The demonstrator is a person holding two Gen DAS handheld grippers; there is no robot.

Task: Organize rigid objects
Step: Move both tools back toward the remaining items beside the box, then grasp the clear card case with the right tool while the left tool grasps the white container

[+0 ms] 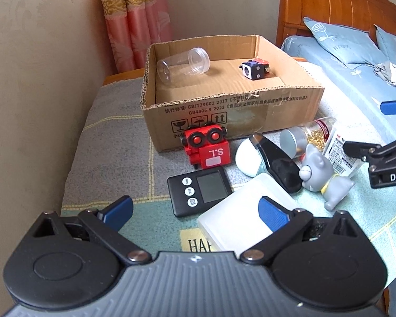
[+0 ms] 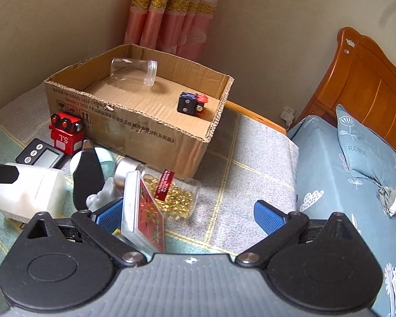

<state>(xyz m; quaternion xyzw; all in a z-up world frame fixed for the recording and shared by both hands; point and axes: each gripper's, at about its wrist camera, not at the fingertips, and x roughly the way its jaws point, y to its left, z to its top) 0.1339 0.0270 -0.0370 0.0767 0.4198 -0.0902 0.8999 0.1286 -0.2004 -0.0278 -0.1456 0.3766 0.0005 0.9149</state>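
Both grippers hover low over the blanket-covered desk [image 2: 250, 158], jaws spread wide, holding nothing. The left gripper [image 1: 195, 211] faces a white box [image 1: 240, 211]; the right gripper [image 2: 188, 215] straddles a card case [image 2: 142, 211]. The cardboard box [image 1: 224, 121] sits toward the far edge.

Both wrist views look low and close across the blanket-covered table toward the cardboard box [image 1: 224, 89] [image 2: 134, 121] at its far wall edge; the right view sits further toward the bed [image 2: 356, 185].
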